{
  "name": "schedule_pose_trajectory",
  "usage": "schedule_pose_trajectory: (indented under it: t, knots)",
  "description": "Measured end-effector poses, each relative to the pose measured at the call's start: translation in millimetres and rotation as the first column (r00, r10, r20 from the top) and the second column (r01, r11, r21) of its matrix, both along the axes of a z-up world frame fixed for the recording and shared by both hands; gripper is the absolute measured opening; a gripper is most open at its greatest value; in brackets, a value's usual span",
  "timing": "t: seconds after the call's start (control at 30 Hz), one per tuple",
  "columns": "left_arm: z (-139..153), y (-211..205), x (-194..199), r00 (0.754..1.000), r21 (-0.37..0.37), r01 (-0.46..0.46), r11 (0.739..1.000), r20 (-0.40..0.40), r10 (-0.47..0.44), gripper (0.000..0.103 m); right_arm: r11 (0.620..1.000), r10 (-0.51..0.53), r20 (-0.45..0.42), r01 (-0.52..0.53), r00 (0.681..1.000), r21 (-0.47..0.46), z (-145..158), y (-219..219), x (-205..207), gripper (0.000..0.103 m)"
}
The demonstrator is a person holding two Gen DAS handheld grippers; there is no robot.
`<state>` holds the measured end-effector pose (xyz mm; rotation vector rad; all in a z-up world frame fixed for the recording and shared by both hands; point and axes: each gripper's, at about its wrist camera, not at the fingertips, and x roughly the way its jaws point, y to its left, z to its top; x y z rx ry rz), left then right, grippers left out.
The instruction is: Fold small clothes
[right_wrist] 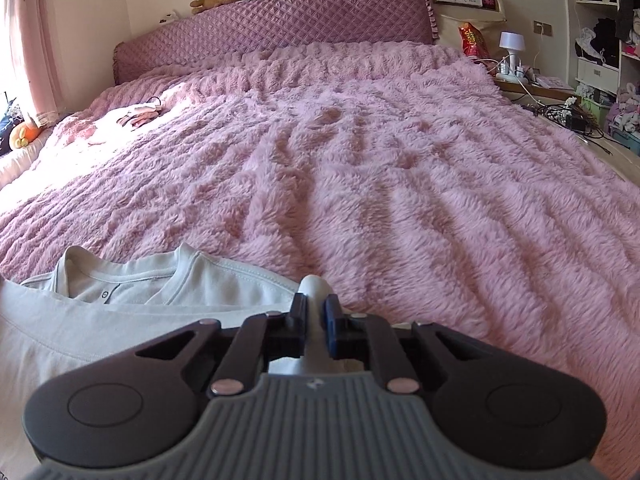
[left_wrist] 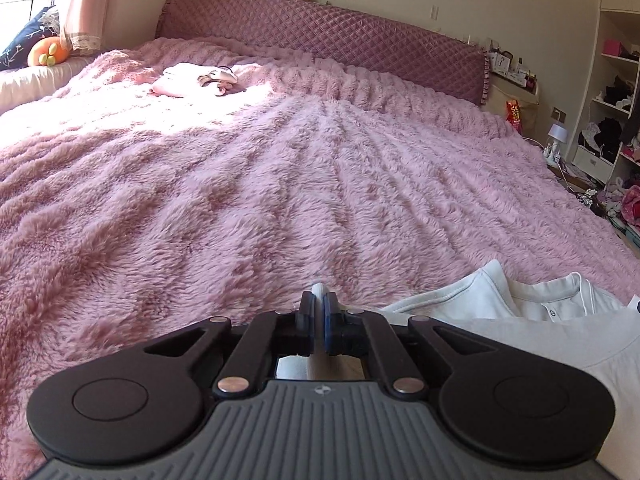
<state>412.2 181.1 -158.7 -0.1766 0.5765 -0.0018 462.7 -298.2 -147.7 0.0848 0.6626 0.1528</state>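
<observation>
A small white shirt [left_wrist: 532,320] with a buttoned collar lies on the pink fluffy bedspread [left_wrist: 280,184], low right in the left wrist view and low left in the right wrist view [right_wrist: 120,300]. My left gripper [left_wrist: 319,304] is shut on a fold of the shirt's left edge. My right gripper [right_wrist: 316,304] is shut on a fold of the shirt's right edge. White cloth sticks out past both pairs of fingertips. The shirt's lower part is hidden under the grippers.
A pile of folded pale pink clothes [left_wrist: 192,78] lies far up the bed near the window, also in the right wrist view [right_wrist: 136,116]. A purple quilted headboard [left_wrist: 320,36] is at the back. A bedside table with a lamp [right_wrist: 512,46] and shelves [left_wrist: 612,92] stand right.
</observation>
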Motion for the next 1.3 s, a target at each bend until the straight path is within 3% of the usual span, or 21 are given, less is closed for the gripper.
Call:
schedule_pose_trajectory:
  t: [0.23,0.37,0.47,0.6,0.63,0.73,0.8,0.9,1.0,1.1,1.3]
  knots:
    - [-14,5,15,0.994,0.011,-0.033,0.999,-0.107,0.034,0.003,0.995,-0.095,-0.045,0.093,0.994,-0.047,-19,-3,10,0.004]
    - [-3,13,11,0.995,-0.017,-0.023,1.0,-0.1,0.021,0.007,0.992,-0.112,-0.021,0.111,0.993,-0.062,-8,-4,1,0.022]
    - [13,26,-1,0.996,-0.058,-0.022,0.998,-0.086,0.017,0.009,0.994,-0.078,0.03,0.08,0.996,-0.07,14,0,-22,0.029]
    - [36,45,-30,0.997,-0.179,0.003,0.984,-0.075,-0.017,0.023,0.999,-0.015,0.054,0.017,0.998,-0.042,43,15,-68,0.032]
    - [40,49,-40,0.997,-0.214,0.013,0.977,-0.068,-0.028,0.03,0.999,0.001,0.057,0.001,0.998,-0.033,50,23,-84,0.037]
    - [48,60,-69,0.995,-0.341,0.052,0.939,-0.06,-0.077,0.055,0.996,0.065,0.065,-0.061,0.996,-0.061,65,56,-130,0.056]
    - [49,66,-85,0.99,-0.426,0.084,0.901,-0.064,-0.123,0.061,0.986,0.14,0.07,-0.133,0.988,-0.103,70,87,-163,0.063]
    - [44,71,-102,0.985,-0.478,0.095,0.873,-0.082,-0.152,0.067,0.949,0.259,0.09,-0.236,0.962,-0.209,72,137,-208,0.064]
    - [31,77,-111,0.981,-0.501,0.077,0.862,-0.117,-0.156,0.067,0.9,0.375,0.095,-0.337,0.922,-0.277,67,193,-254,0.063]
    - [13,84,-113,0.975,-0.563,0.042,0.825,-0.156,-0.156,0.067,0.85,0.457,0.078,-0.409,0.886,-0.331,56,242,-284,0.063]
    - [-14,94,-103,0.964,-0.651,0.044,0.758,-0.172,-0.203,0.067,0.714,0.591,0.057,-0.489,0.805,-0.501,24,324,-328,0.062]
